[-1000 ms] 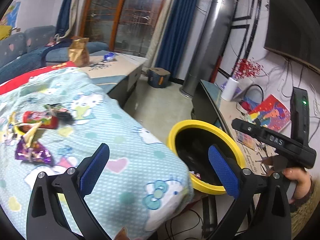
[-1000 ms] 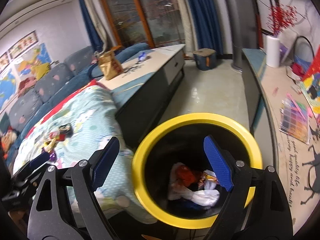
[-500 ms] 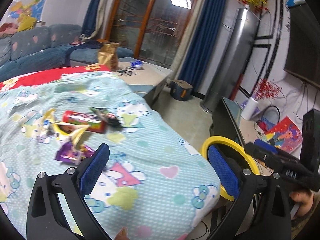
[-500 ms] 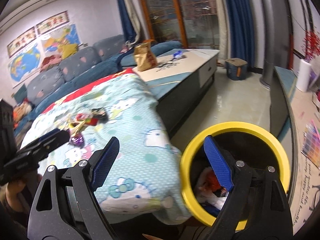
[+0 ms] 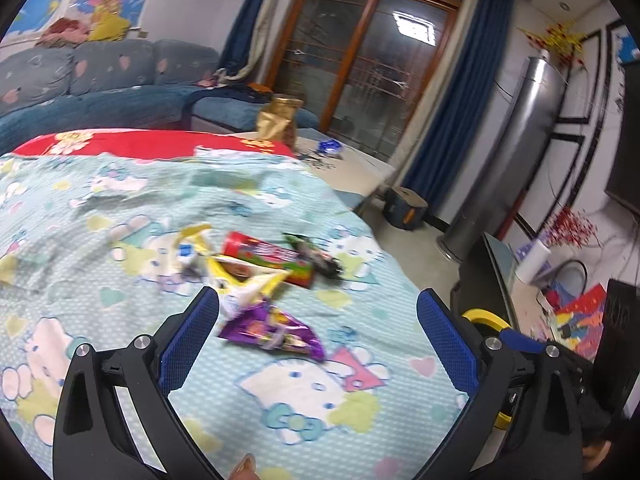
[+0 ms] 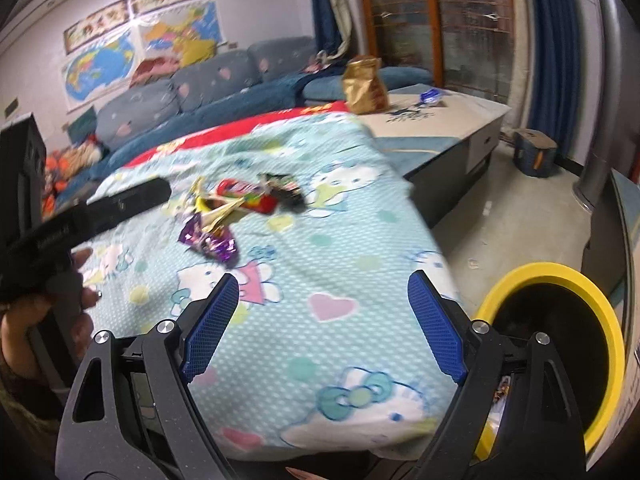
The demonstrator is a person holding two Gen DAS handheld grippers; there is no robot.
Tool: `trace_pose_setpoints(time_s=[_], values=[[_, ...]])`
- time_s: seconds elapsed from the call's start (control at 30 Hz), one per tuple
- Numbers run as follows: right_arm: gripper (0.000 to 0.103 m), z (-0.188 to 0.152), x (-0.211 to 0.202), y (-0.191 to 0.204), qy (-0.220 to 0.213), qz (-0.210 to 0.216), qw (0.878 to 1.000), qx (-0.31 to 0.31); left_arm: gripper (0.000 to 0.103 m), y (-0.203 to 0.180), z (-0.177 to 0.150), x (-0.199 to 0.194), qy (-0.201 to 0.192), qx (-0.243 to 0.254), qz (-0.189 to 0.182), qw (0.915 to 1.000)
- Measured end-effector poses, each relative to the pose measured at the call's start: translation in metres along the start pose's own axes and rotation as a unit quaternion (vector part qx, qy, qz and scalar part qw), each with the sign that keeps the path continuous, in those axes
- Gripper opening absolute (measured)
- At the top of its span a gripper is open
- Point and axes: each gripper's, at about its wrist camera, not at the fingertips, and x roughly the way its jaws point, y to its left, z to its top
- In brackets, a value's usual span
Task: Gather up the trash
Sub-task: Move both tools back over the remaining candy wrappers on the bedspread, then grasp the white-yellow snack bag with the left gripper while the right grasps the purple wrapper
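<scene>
I swing both hand-held grippers away from yellow bin (image 6: 560, 320), now at 3 o'clock. Left hand-held gripper (image 5: 318, 332) and right hand-held gripper (image 6: 324, 324) wide open, empty. Wrappers (image 5: 272, 332) on bed (image 5: 120, 240) at 12 o'clock; next grab looks close.

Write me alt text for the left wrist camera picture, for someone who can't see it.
The open left gripper hovers over a cartoon-cat bedspread, empty, aimed at a purple wrapper lying nearest it. Just beyond lie a yellow wrapper, a red snack tube and a dark wrapper. A yellow-rimmed bin peeks out at the right.
</scene>
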Motion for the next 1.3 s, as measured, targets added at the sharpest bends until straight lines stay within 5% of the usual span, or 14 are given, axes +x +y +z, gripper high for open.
trace_pose_setpoints(time_s=[0.5, 0.57, 0.87, 1.1, 1.3], values=[[0.078, 0.013, 0.063, 0.070, 0.045, 0.047, 0.995, -0.076, 0.095, 0.081, 0.009, 0.013, 0.013, -0.067, 0.049, 0.9964], [0.078, 0.015, 0.071, 0.073, 0.051, 0.047, 0.994, -0.081, 0.088, 0.089, 0.011, 0.019, 0.021, -0.079, 0.044, 0.9957], [0.055, 0.016, 0.109, 0.082, 0.092, 0.051, 0.990, -0.097, 0.070, 0.101, 0.014, 0.054, 0.069, -0.117, -0.001, 0.9908], [0.010, 0.012, 0.115, 0.082, 0.100, 0.065, 0.988, -0.102, 0.065, 0.105, 0.010, 0.083, 0.105, -0.164, -0.036, 0.9802], [0.007, 0.003, 0.103, 0.079, 0.096, 0.072, 0.987, -0.102, 0.052, 0.098, 0.008, 0.099, 0.114, -0.167, -0.032, 0.9788]])
